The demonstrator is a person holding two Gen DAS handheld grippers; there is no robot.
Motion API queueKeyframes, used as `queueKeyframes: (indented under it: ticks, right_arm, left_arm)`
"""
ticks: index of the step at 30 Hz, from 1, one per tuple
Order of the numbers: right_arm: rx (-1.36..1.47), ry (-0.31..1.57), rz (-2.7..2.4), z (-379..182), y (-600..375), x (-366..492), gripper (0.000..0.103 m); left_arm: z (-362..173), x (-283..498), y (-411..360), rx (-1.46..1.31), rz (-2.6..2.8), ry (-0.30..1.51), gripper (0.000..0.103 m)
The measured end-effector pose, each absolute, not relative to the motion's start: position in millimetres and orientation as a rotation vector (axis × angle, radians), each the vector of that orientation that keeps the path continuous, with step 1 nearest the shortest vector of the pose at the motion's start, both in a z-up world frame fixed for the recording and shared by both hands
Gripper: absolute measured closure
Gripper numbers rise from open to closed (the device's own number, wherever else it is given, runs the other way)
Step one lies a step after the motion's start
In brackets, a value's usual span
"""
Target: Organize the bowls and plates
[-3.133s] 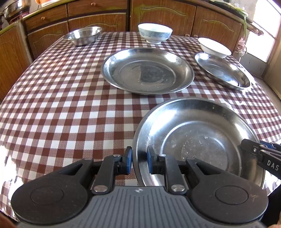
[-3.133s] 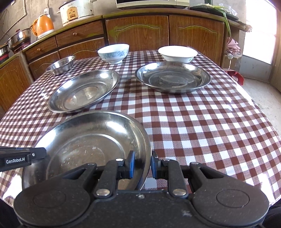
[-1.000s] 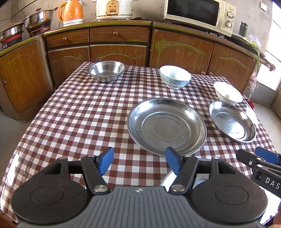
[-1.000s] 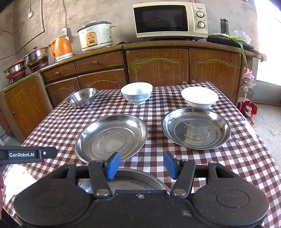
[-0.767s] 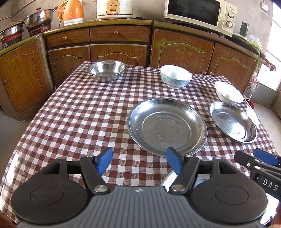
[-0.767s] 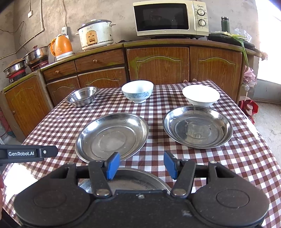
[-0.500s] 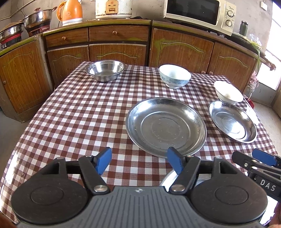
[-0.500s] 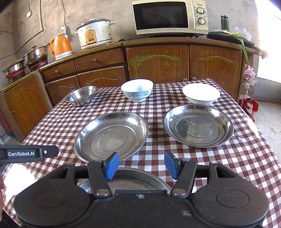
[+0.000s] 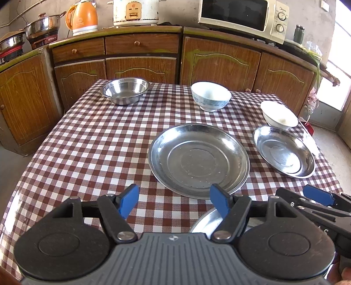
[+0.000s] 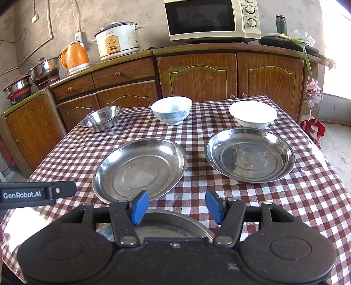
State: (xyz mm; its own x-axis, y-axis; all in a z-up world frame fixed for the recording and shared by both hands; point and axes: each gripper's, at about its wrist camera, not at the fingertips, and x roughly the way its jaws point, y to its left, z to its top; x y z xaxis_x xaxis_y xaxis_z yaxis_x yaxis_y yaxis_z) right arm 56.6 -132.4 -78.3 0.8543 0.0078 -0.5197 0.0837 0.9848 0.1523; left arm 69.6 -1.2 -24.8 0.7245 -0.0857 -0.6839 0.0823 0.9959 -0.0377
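Observation:
Three steel plates lie on the checked table (image 9: 98,142). The nearest plate (image 9: 205,222) (image 10: 166,221) sits under both grippers, mostly hidden. The middle plate (image 9: 198,160) (image 10: 140,170) lies ahead and the right plate (image 9: 284,151) (image 10: 249,154) beyond it. At the back stand a steel bowl (image 9: 125,90) (image 10: 102,118), a blue-patterned bowl (image 9: 210,96) (image 10: 171,110) and a white bowl (image 9: 279,115) (image 10: 252,114). My left gripper (image 9: 174,202) is open and empty above the near table edge. My right gripper (image 10: 176,207) is open and empty above the nearest plate.
Wooden cabinets (image 10: 197,74) run behind the table, carrying a microwave (image 10: 210,19), a rice cooker (image 10: 117,40), an orange kettle (image 10: 75,57) and pots (image 10: 45,68). The table's right edge drops to the floor (image 10: 337,144).
Both grippers, earlier shut on the nearest plate's rim, have opened and drawn back and up. In the last second they have barely moved.

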Motion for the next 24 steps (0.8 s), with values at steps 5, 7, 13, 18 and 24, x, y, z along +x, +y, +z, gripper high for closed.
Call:
queueKeyframes:
  ticks: [5, 7, 13, 18, 24]
  right_arm:
    - [0.17, 0.54, -0.037, -76.9, -133.3, 61.4, 0.033]
    - [0.173, 0.54, -0.036, -76.6, -133.3, 64.4, 0.033]
    - [0.173, 0.543, -0.03, -76.5, -130.9, 72.7, 0.033]
    - [0.171, 0.548, -0.026, -77.6, -129.9, 77.1, 0.033]
    - [0.174, 0.555, -0.022, -80.7, -129.0, 83.8, 0.033]
  left_arm:
    - [-26.6, 73.4, -1.2, 0.001, -0.086, 0.761, 0.03]
    - [-27.0, 75.9, -1.2, 0.004, -0.083, 0.762, 0.03]
    - [-27.5, 81.3, 0.6, 0.003, -0.081, 0.765, 0.03]
    - [-28.0, 83.7, 1.6, 0.001, -0.078, 0.767, 0.03]
    - [-33.3, 88.2, 3.3, -0.003, -0.073, 0.781, 0.03]
